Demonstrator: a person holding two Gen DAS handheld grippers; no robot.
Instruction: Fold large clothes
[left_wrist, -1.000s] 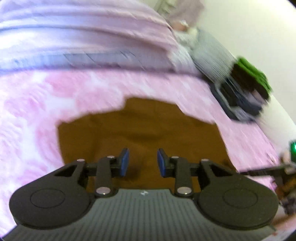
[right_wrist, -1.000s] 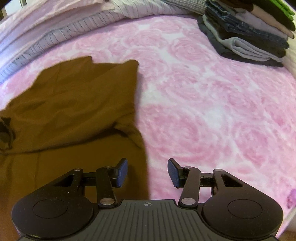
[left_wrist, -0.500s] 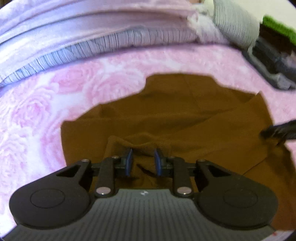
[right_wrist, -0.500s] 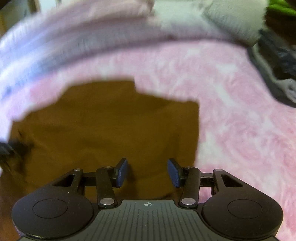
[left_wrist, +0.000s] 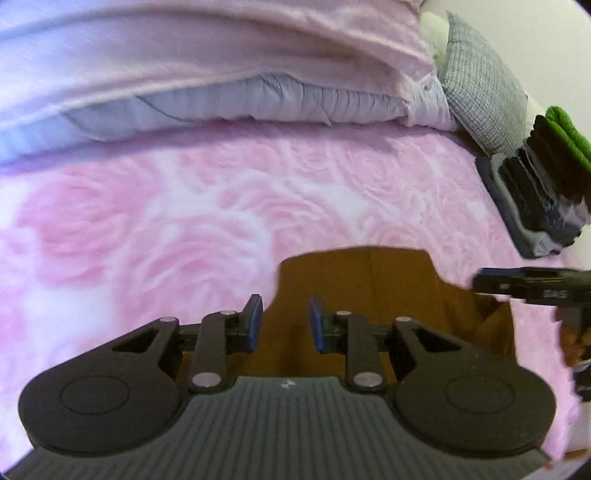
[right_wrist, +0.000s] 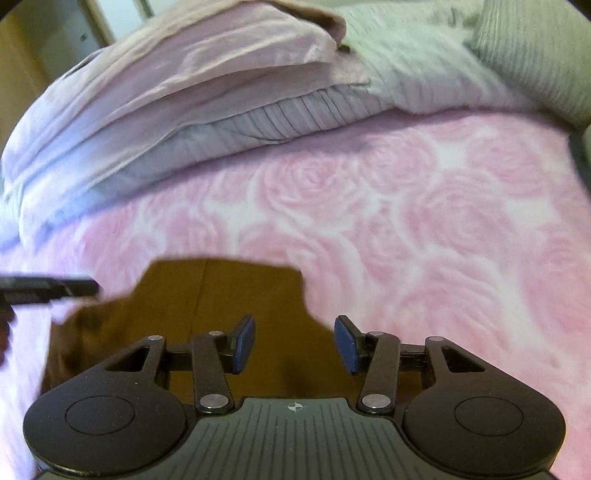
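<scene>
A brown garment (left_wrist: 369, 288) lies on the pink rose-patterned bed cover (left_wrist: 184, 221), low in both views. My left gripper (left_wrist: 286, 325) has its blue pads narrowed around brown cloth that fills the gap between them, at the garment's left edge. In the right wrist view the left gripper (right_wrist: 48, 290) shows as a dark bar over the garment's (right_wrist: 240, 295) left side. My right gripper (right_wrist: 295, 343) stands wide open over the garment's right edge, nothing between its fingers. It also juts in at the right of the left wrist view (left_wrist: 532, 286).
A bunched pale pink and striped duvet (left_wrist: 221, 74) runs along the far side of the bed. A grey pillow (left_wrist: 480, 85) and a stack of folded clothes (left_wrist: 535, 192) with a green item on top sit at the far right. Pink cover (right_wrist: 443, 221) stretches ahead.
The left pads narrowed from open onto a bunch of brown cloth. Both views have pulled back and tipped up, so the garment now sits lower and smaller. The right gripper stayed open.
</scene>
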